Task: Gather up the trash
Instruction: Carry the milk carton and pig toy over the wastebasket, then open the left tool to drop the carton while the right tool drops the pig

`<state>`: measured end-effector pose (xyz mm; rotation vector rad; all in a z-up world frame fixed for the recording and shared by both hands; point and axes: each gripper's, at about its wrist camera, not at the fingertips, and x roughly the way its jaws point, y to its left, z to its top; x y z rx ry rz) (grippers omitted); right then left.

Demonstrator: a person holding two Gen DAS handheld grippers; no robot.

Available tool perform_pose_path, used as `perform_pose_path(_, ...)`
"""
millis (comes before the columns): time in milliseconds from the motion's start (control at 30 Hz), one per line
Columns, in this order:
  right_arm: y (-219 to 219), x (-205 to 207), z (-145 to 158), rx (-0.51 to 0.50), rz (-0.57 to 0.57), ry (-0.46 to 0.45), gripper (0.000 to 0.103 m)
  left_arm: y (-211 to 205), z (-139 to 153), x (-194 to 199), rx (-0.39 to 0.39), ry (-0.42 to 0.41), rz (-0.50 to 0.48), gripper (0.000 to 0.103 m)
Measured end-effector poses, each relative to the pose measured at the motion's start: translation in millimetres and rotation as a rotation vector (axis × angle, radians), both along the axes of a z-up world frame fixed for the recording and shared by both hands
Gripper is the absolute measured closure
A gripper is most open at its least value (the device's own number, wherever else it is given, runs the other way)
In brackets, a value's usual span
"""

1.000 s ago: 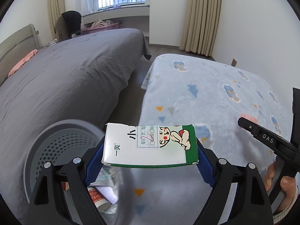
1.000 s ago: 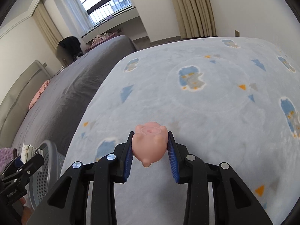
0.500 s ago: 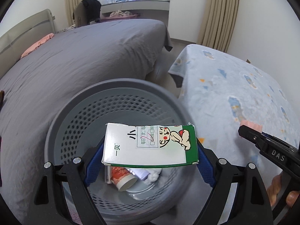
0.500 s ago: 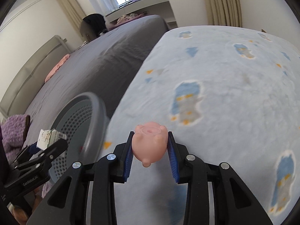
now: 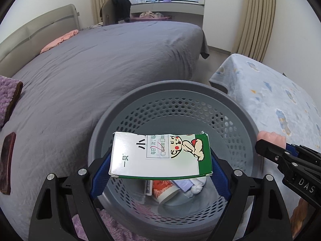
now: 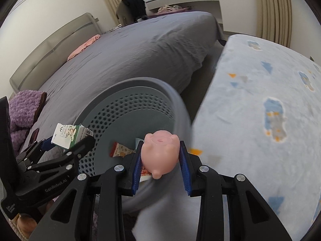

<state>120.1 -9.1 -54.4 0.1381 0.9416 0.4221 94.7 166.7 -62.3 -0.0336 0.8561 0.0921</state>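
My left gripper (image 5: pixel 160 158) is shut on a white and green medicine box (image 5: pixel 160 156) with a cartoon child on it, held flat above the grey perforated trash basket (image 5: pixel 172 92). Several pieces of trash lie at the basket's bottom, among them a red and white cup (image 5: pixel 164 190). In the right wrist view my right gripper (image 6: pixel 160 158) is shut on a pink rubber pig (image 6: pixel 159 154), over the basket (image 6: pixel 140 86) near its right rim. The left gripper (image 6: pixel 66 140) with its box (image 6: pixel 69 135) shows there at the left. The right gripper (image 5: pixel 268 148) appears at the right edge of the left wrist view.
A big bed with a grey cover (image 5: pixel 100 64) lies to the left of the basket. A light blue patterned blanket (image 6: pixel 270 100) covers a surface to the right. A purple fluffy cloth (image 6: pixel 22 108) lies at the bed's near end. Curtains (image 5: pixel 254 16) and a window stand behind.
Both grippers have swung left from over the blue blanket to above the basket, each keeping its hold. The basket now fills the middle of the left wrist view.
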Motion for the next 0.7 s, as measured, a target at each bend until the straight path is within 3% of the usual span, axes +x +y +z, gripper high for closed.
perform_pose_path(467, 34.6, 10.3, 8.5, -0.017, 0.069, -0.016, 0.07, 25.8, 3.4, 4.0, -0.004, 0.01, 0.056, 0.018)
perform_pose_path(533, 35.9, 9.4, 9.4, -0.021, 0.073, -0.016, 0.065, 26.6, 4.3, 2.8, -0.004, 0.013, 0.059, 0.018)
perform_pose_path(600, 35.6, 6.9, 10.8, -0.021, 0.07, -0.024, 0.053, 27.4, 4.7, 1.5, -0.003, 0.017, 0.062, 0.016)
perform_pose_path(700, 34.8, 4.4, 12.7, -0.027, 0.06, -0.035, 0.053, 29.6, 6.4, -1.4, 0.0, 0.016, 0.069, 0.013)
